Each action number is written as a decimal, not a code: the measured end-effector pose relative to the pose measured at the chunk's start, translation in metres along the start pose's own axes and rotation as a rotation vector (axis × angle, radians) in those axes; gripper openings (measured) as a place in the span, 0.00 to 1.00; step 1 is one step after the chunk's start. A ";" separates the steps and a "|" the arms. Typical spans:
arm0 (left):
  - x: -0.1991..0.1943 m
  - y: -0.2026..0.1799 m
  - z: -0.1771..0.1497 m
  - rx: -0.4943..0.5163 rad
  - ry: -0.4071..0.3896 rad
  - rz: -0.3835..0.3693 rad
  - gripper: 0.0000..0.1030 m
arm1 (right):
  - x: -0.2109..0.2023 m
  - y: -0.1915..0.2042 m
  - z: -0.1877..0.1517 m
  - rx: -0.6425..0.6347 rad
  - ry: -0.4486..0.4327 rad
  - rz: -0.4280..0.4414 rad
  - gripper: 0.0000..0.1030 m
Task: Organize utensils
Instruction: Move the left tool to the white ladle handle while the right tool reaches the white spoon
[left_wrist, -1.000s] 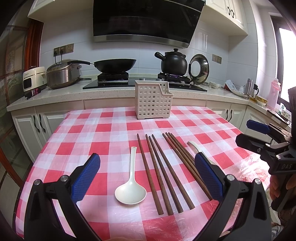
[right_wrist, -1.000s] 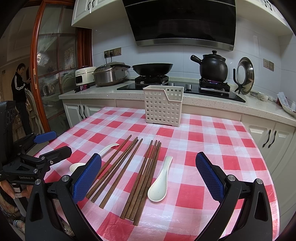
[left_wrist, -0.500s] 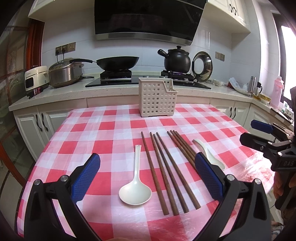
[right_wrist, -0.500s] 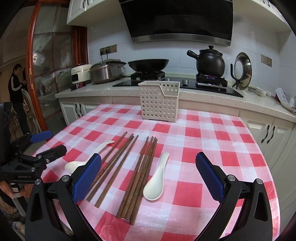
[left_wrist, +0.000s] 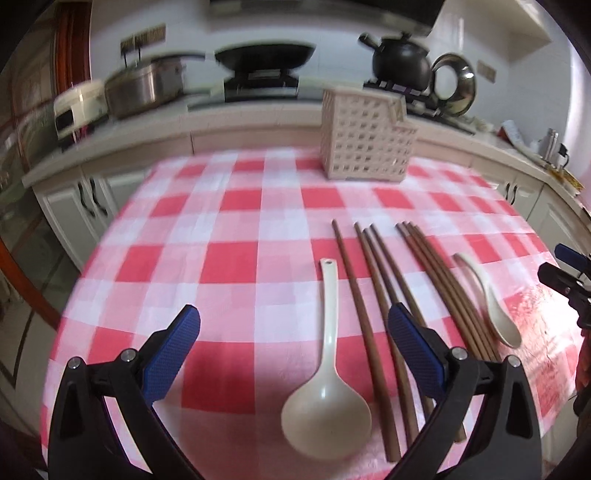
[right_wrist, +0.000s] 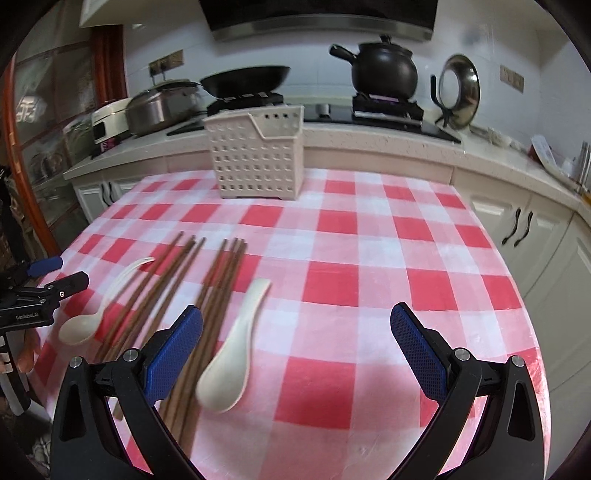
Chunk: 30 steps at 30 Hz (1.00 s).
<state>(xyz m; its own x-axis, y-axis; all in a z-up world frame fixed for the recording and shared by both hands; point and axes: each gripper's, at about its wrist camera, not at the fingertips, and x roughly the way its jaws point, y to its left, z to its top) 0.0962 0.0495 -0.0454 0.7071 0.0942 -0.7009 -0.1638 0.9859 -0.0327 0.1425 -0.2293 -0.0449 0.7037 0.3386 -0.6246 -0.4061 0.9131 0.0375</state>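
Observation:
Two cream spoons and several brown chopsticks lie on a red-and-white checked table. In the left wrist view, one spoon (left_wrist: 327, 398) lies just ahead of my open, empty left gripper (left_wrist: 293, 354), with the chopsticks (left_wrist: 373, 314) to its right and the other spoon (left_wrist: 491, 302) beyond them. In the right wrist view, my open, empty right gripper (right_wrist: 295, 350) hovers above the table with that second spoon (right_wrist: 234, 354) and the chopsticks (right_wrist: 177, 299) at its left finger. A cream perforated utensil basket (left_wrist: 364, 138) stands upright at the table's far side; it also shows in the right wrist view (right_wrist: 256, 153).
Behind the table runs a counter (right_wrist: 388, 144) with a wok (right_wrist: 245, 79), a black pot (right_wrist: 384, 68), a steel cooker (right_wrist: 159, 105) and a lid on a rack (right_wrist: 458, 90). White cabinets (right_wrist: 524, 229) stand to the right of the table.
Both grippers have moved forward and tilted down toward the table. The spoons and chopsticks now sit closer and larger in both views. Nothing has been picked up.

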 end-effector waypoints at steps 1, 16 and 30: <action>0.009 0.001 0.003 0.002 0.028 -0.004 0.95 | 0.007 -0.002 0.002 0.010 0.018 0.001 0.93; 0.065 -0.010 0.022 0.110 0.199 0.011 0.84 | 0.070 0.021 0.014 0.033 0.207 0.024 0.54; 0.079 -0.014 0.026 0.165 0.197 -0.065 0.48 | 0.090 0.033 0.017 0.037 0.258 0.007 0.38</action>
<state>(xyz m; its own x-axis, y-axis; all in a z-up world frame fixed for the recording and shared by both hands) 0.1720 0.0468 -0.0816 0.5621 0.0172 -0.8269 0.0035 0.9997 0.0231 0.2023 -0.1648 -0.0869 0.5271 0.2798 -0.8024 -0.3854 0.9203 0.0677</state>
